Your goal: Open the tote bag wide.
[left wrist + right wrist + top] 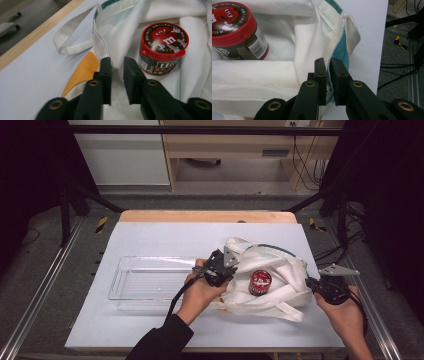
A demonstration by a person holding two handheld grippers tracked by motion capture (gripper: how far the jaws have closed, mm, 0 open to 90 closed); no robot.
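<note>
I have the left gripper (117,65) and right gripper (328,67) clenched on the white cloth tote bag's (280,270) rim at nine and three o'clock, so next I'd spread it around the red-lidded candy tub (260,282) on the worktop (165,237).

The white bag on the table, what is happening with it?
A person holds the white cloth tote bag open with two tools. The left tool pinches the bag's edge on one side, and the right tool pinches the edge on the other. A red-lidded M&M's candy tub stands upright inside. A clear plastic tray waits beside the bag.
</note>
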